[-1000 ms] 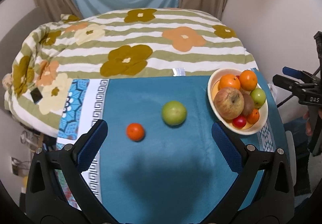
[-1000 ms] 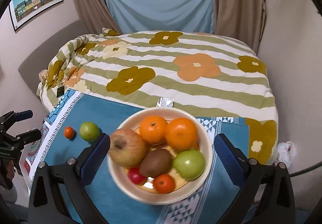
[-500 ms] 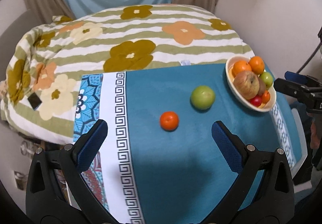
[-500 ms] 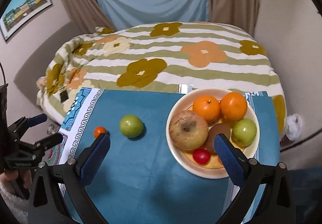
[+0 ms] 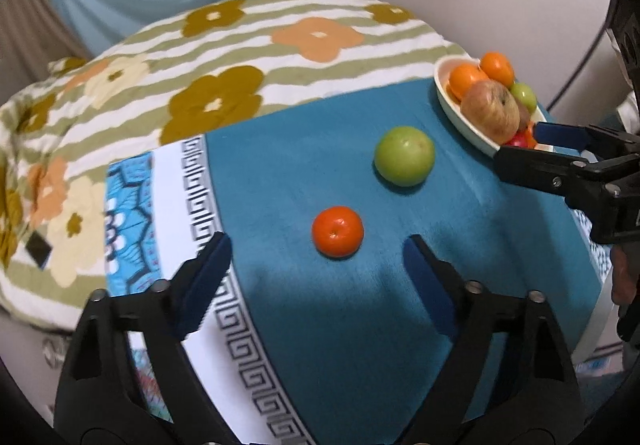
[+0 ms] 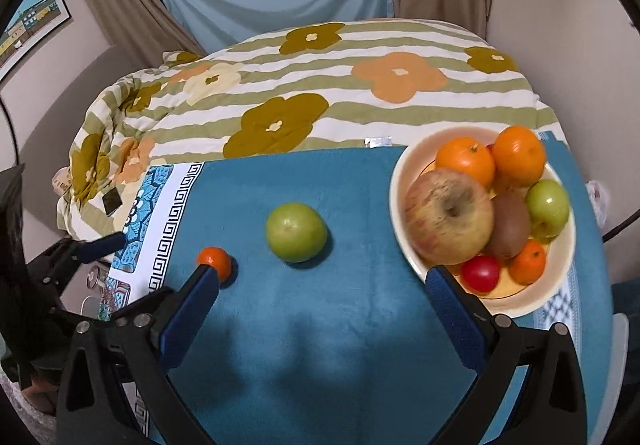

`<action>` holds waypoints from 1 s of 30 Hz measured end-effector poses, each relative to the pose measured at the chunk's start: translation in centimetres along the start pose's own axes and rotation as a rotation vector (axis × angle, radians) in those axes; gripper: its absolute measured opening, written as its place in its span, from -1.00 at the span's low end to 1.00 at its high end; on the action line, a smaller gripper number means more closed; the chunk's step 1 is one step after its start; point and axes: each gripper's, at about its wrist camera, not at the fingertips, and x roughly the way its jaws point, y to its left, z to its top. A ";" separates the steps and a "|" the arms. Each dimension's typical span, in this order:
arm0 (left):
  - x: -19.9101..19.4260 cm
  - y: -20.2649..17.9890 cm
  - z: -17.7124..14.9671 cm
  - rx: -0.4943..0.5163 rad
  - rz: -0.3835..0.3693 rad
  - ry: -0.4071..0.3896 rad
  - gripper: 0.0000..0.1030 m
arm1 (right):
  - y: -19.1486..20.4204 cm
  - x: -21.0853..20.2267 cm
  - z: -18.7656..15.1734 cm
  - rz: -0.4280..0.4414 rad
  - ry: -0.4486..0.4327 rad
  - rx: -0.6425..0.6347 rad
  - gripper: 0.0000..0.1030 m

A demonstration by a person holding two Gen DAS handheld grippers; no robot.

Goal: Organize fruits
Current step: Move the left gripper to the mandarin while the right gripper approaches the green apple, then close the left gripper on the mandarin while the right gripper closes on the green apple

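My left claw (image 5: 316, 265) points down at a teal cloth (image 5: 344, 325). Its jaws have just been closing a little, yet they stand apart with nothing between the blue pads (image 5: 208, 273). A tangerine (image 5: 337, 231) lies on the cloth just ahead of the gap, clear of both pads. A green apple (image 5: 404, 155) rests farther on and to the right, apart from the tangerine.

At the cloth's far right corner sits a cream bowl (image 5: 460, 113) of fruit. My right claw (image 5: 520, 149) enters the left view from the right edge, its tips in front of the bowl's near rim.

In the right view, my right claw (image 6: 322, 285) is open wide and grips nothing. The green apple (image 6: 296, 231) lies ahead of the gap, untouched. The tangerine (image 6: 215, 261) shows just behind the tip of the left-hand pad (image 6: 188, 313); I cannot tell whether they touch. The bowl (image 6: 400, 181) sits at the right, its near rim partly hidden behind the other pad. It holds a large reddish apple (image 6: 448, 215), two oranges (image 6: 466, 161), a kiwi (image 6: 510, 225), a small green apple (image 6: 548, 205), a small tangerine (image 6: 528, 261) and a red fruit (image 6: 480, 273).

A flowered quilt (image 6: 320, 93) lies beyond the cloth. My left claw (image 6: 92, 245) appears at the left edge of this view.
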 end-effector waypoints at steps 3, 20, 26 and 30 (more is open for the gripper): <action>1.4 -0.3 -0.1 0.035 -0.036 0.009 0.59 | 0.0 1.1 -0.2 0.009 0.010 0.026 1.00; 6.0 -0.7 0.0 0.087 -0.108 0.056 -0.20 | 0.2 4.8 -0.9 0.023 0.050 0.081 0.74; 5.9 0.1 0.1 0.065 -0.098 0.067 -0.21 | 0.3 5.6 -0.4 0.028 0.056 0.069 0.56; 5.8 0.9 0.1 0.034 -0.085 0.074 -0.21 | 0.7 6.2 0.0 0.033 0.060 0.056 0.47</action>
